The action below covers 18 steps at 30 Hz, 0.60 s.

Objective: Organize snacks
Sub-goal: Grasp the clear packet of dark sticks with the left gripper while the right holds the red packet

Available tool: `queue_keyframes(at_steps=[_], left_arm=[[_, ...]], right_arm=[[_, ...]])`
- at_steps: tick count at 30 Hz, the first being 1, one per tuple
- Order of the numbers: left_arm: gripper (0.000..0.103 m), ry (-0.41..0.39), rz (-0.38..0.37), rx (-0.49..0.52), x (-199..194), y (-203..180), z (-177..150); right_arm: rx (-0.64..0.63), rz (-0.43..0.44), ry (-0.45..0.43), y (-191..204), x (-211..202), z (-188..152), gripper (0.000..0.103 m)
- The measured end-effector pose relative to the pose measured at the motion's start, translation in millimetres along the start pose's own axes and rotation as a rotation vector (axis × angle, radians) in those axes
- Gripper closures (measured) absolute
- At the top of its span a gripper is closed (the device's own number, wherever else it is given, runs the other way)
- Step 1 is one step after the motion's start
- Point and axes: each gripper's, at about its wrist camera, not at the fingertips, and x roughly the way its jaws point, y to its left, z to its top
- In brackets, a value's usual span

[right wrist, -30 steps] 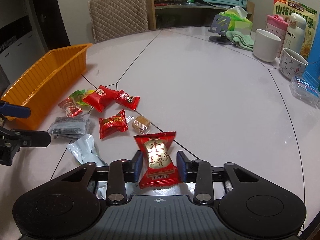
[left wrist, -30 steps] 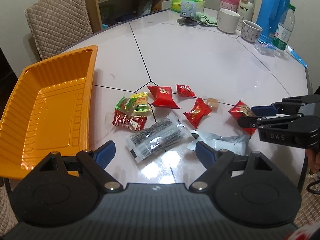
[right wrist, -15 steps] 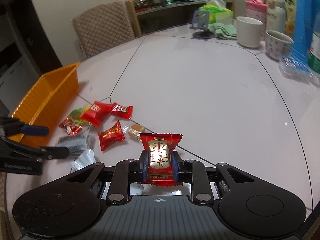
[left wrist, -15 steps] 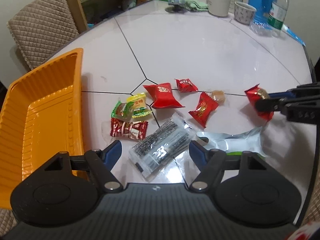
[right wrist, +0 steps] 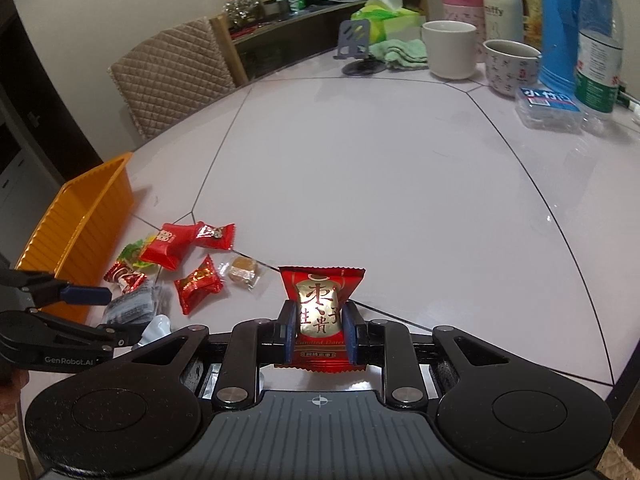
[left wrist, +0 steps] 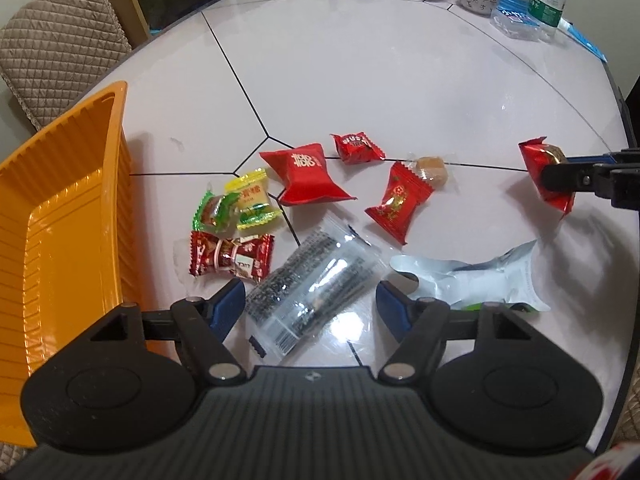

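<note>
Left wrist view: left gripper (left wrist: 310, 304) spread wide, hovering low over a clear packet of dark snack (left wrist: 316, 284) that lies between the blue fingertips (left wrist: 228, 306). Orange tray (left wrist: 60, 216) at the table's (left wrist: 400, 80) left edge, with red, green and yellow candies (left wrist: 248, 200) scattered just beside it. Silver wrapper (left wrist: 480, 276) lying near the right fingertip. Off toward the right edge, right gripper (left wrist: 556, 172) pinching a red candy (left wrist: 538, 160), lifted clear of the table.

Right wrist view: right gripper (right wrist: 318, 332) pressed onto the red candy (right wrist: 320, 304), held upright between both pads above the table's near edge. Left gripper (right wrist: 108, 312) parted at the left, beside the tray (right wrist: 88, 216).
</note>
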Motion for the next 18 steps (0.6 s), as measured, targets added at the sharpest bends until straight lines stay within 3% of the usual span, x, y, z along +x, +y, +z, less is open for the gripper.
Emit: queue_keyframes(at_steps=[6, 18], left_arm=[[0.043, -0.001, -0.056, -0.03, -12, -6, -13], [0.048, -0.034, -0.067, -0.162, -10, 16, -1]], right_arm=[[0.024, -0.008, 0.011, -4, -3, -5, 0.078], [0.038, -0.021, 0.007, -3, -4, -8, 0.078]])
